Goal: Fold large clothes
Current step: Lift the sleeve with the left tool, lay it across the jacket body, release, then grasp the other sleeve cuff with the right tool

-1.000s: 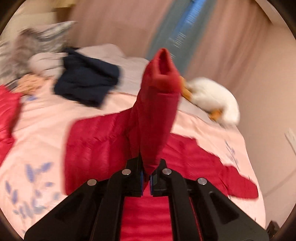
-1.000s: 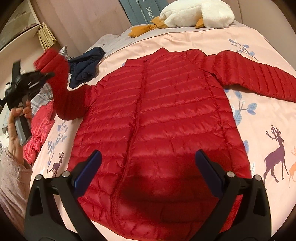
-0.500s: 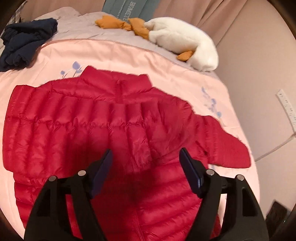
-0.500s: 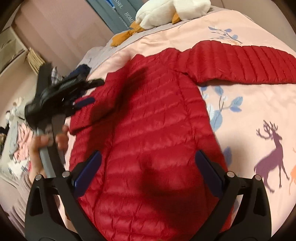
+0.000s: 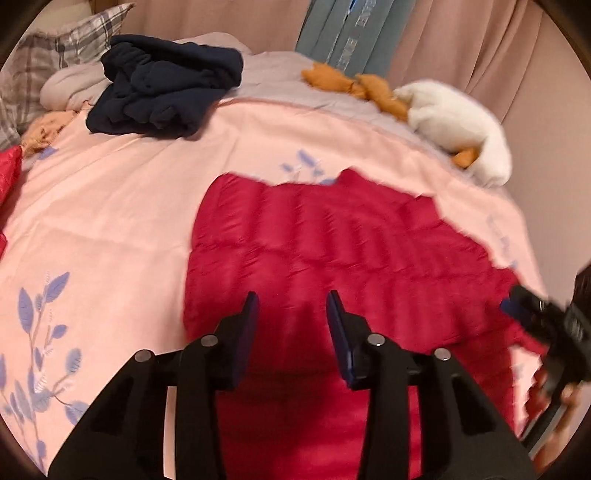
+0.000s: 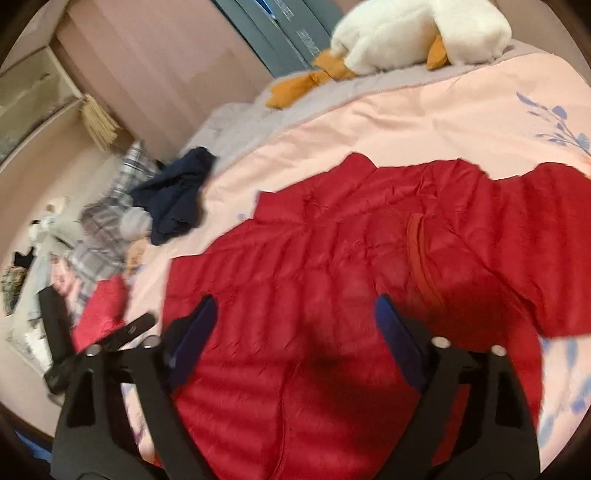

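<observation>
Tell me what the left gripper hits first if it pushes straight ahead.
Most likely the red puffer jacket: the open left gripper points right at its quilted body on the bed, nothing between. Depth is unclear.

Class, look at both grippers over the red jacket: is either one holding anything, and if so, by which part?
Nothing is held. The left gripper and right gripper both stand open above the red jacket, with nothing between their fingers.

We see the down jacket [image 6: 332, 295] spread flat on the bed [image 5: 122, 206], one sleeve [image 6: 424, 266] folded across its chest. Behind it lies a plush goose [image 6: 413, 33]; a crumpled garment [image 5: 162, 85] sits far left, beside a pillow [image 5: 48, 62].
</observation>
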Demonstrator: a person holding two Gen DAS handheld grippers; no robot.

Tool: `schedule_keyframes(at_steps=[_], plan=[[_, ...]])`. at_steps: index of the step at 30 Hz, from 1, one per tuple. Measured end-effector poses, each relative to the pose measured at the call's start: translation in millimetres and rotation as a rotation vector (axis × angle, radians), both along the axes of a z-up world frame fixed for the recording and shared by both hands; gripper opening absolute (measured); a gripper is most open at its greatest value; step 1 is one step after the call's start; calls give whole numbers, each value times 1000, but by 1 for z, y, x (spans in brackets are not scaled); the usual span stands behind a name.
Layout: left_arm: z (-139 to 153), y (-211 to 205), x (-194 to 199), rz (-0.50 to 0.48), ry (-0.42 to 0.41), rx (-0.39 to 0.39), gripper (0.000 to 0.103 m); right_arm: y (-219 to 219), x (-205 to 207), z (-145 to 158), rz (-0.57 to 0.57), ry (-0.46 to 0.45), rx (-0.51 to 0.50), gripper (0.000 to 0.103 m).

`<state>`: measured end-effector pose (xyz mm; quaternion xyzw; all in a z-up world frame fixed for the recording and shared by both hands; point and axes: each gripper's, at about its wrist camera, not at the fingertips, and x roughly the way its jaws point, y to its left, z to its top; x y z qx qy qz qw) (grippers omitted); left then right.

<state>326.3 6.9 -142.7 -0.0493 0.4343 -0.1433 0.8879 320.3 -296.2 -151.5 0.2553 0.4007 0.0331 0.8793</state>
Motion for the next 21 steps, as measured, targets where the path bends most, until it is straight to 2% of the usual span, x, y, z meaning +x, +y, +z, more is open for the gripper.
schedule_keyframes(at_steps=[3,4,5,7,8,10,11,12,15,18,21], plan=[[-29,-7,12,-18,77,60,39,0,20,-36,-25,183,-111,80],[-36,-8,13,-27,100,70,39,-1,23,-43,-13,201,-123,80],[-45,-12,16,-34,127,89,39,0,21,-44,2,185,-147,80],[-48,-18,18,-28,119,123,40,-2,15,-36,29,169,-152,82],[-47,-18,17,-27,118,121,43,-4,10,-31,39,157,-134,87],[-37,-16,13,-40,113,83,55,-20,-17,-12,39,72,-45,90],[-31,-14,8,-40,110,66,70,-26,-29,-7,28,45,-18,92],[-25,-11,3,-40,101,42,79,-42,-47,1,-2,15,12,94],[-9,0,-22,-55,59,-22,87,-96,-97,14,-120,-31,66,95],[0,13,-54,-71,36,-66,87,-161,-155,16,-297,-26,60,96],[3,28,-84,-60,30,-91,87,-225,-208,8,-470,-12,127,96]])
